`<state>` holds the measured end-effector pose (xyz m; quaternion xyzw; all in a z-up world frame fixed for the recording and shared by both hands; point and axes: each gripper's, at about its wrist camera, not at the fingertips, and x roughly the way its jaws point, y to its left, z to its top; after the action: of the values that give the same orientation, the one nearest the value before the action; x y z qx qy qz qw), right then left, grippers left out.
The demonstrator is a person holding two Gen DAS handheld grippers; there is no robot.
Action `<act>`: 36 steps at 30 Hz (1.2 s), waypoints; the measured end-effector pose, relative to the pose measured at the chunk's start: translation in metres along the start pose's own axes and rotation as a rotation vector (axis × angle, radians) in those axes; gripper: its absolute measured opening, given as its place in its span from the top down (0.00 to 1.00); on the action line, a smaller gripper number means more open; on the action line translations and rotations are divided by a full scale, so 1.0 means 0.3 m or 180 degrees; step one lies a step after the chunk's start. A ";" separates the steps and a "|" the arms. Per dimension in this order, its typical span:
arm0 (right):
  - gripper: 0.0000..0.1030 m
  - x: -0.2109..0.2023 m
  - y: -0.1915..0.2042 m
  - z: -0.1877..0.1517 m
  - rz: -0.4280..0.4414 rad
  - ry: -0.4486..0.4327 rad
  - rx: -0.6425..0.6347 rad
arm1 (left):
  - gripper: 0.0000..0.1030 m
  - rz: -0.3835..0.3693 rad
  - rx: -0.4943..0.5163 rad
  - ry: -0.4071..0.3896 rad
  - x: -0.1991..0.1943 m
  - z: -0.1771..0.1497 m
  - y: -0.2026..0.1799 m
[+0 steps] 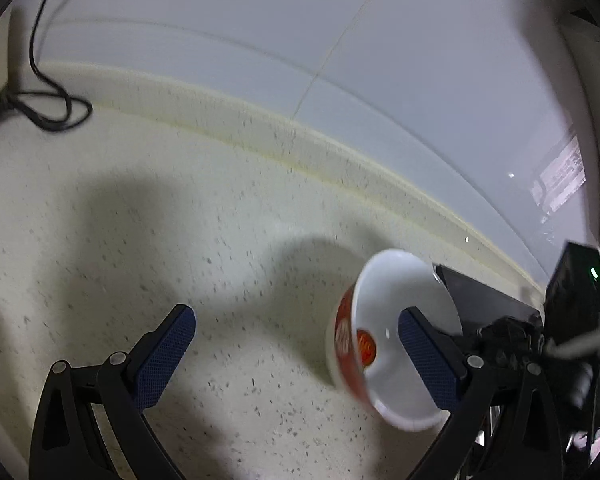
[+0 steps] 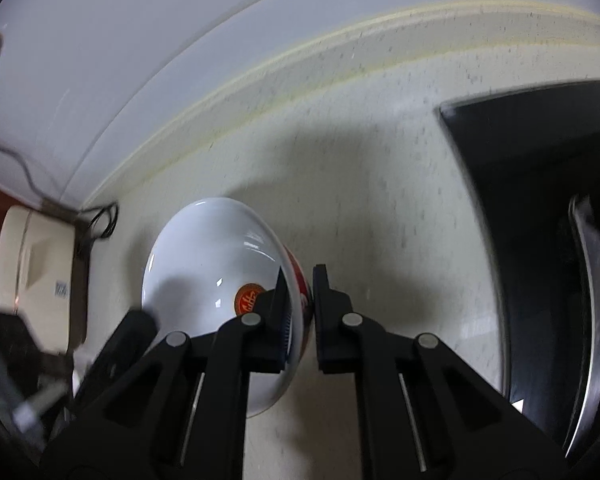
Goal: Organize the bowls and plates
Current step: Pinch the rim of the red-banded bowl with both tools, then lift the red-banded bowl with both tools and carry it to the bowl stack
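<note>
Two black fingers of the right gripper (image 2: 300, 312) are closed on the rim of a bowl (image 2: 216, 264), one pad inside and one against the outer wall, pinching it so the bowl hangs tilted on its side above the worktop (image 2: 380, 184). The bowl is glossy and round, white inside with a red-orange medallion at the bottom, and banded in red on the outside. The left gripper (image 1: 296, 356) stands wide open with nothing between its blue, finely textured pads; the bowl (image 1: 404, 312) sits just past its right finger. The worktop is pale speckled stone with a raised back lip below smooth white wall tiles (image 1: 220, 8). A black cable (image 1: 52, 92) loops in the far corner.
</note>
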<state>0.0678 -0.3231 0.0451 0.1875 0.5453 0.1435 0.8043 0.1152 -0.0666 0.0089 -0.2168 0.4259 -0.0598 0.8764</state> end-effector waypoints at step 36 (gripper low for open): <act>0.79 -0.037 0.102 -0.251 -0.0385 -0.0993 -0.0413 | 0.84 0.0086 0.0297 0.0337 -0.010 -0.076 -0.092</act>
<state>-0.0071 -0.2899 0.0429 0.1220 0.4138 0.0989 0.8967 0.0978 -0.0980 0.0107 -0.1664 0.4713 -0.0791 0.8625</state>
